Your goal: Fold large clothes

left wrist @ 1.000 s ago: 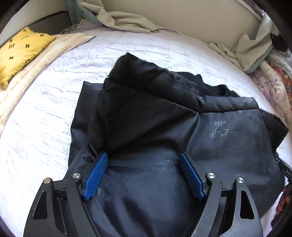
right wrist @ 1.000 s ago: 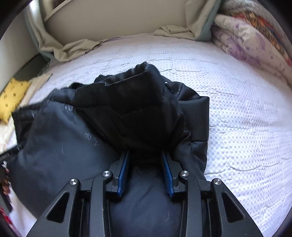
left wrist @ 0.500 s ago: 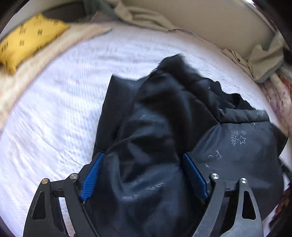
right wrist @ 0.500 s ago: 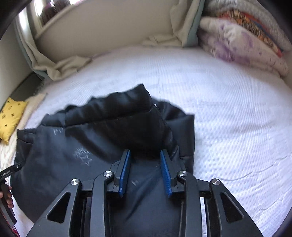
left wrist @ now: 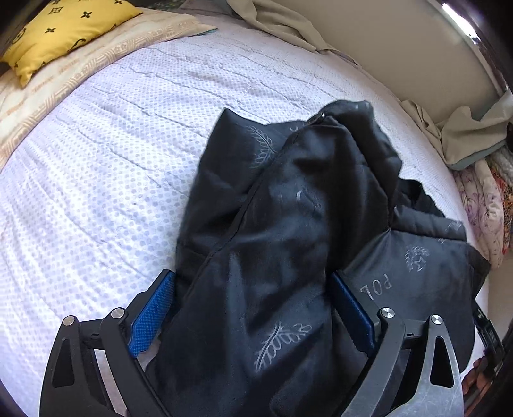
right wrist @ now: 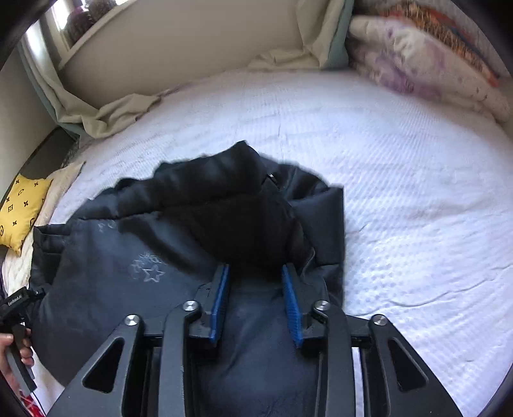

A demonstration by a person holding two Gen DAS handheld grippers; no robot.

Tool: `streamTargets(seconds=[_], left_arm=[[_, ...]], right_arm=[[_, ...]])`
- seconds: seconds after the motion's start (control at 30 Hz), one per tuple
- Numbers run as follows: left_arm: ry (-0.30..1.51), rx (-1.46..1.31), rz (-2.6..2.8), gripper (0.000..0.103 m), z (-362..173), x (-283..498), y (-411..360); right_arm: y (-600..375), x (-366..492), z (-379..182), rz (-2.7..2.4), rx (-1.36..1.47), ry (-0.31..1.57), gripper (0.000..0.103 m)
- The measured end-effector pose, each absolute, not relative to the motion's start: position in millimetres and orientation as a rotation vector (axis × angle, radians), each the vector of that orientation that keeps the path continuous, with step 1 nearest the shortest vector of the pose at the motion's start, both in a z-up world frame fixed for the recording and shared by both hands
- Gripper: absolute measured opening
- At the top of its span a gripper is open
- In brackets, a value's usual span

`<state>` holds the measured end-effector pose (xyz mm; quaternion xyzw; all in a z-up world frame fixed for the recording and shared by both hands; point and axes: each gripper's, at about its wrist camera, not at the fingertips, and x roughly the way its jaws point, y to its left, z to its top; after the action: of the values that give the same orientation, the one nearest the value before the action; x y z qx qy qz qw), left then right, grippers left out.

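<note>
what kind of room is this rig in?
Most likely a bedroom: the black jacket lies on a bed's white dotted mattress cover, with a yellow cushion at one end and folded floral quilts stacked at the other.

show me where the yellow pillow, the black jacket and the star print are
Yellow pillow (left wrist: pixel 64 30), left wrist view, middle.
Black jacket (right wrist: pixel 134 256), right wrist view, flat left panel.
Star print (right wrist: pixel 153 273), right wrist view, centre.

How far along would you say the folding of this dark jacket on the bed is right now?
Early to midway. Done: the jacket lies on the white bed with its sides bunched inward. In hand: the left gripper and the right gripper each straddle thick folds of it. Left: flattening the heaped upper part into a neat, compact fold.
</note>
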<state>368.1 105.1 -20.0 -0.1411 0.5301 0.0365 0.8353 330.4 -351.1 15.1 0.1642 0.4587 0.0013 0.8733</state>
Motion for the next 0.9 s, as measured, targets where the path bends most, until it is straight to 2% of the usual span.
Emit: streamTargets(seconds=[0.03, 0.1, 0.23, 0.33, 0.47, 0.57, 0.9], left_arm=[[1.117, -0.295, 0.086, 0.095, -15, 366, 106], [1.075, -0.242, 0.138, 0.094, 3, 358, 105], [0.926, -0.109, 0.094, 0.094, 40, 331, 70], [0.889, -0.012, -0.063, 0.095, 46, 309, 25], [0.974, 0.145, -0.172, 0.095, 10, 296, -28], [1.026, 0.194, -0.141, 0.097, -19, 298, -34], [1.043, 0.174, -0.138, 0.102, -36, 302, -27]], right_arm=[[-349, 326, 26, -0.003, 0.319, 0.931, 0.042], [-340, 311, 52, -0.013, 0.246, 0.854, 0.044], [-304, 282, 85, 0.094, 0.168, 0.76, 0.044], [-270, 266, 92, 0.202, 0.119, 0.753, 0.044], [-222, 254, 73, 0.286, -0.006, 0.816, 0.044], [-210, 256, 46, 0.264, -0.051, 0.884, 0.044], [-210, 265, 12, 0.26, -0.029, 0.928, 0.045]])
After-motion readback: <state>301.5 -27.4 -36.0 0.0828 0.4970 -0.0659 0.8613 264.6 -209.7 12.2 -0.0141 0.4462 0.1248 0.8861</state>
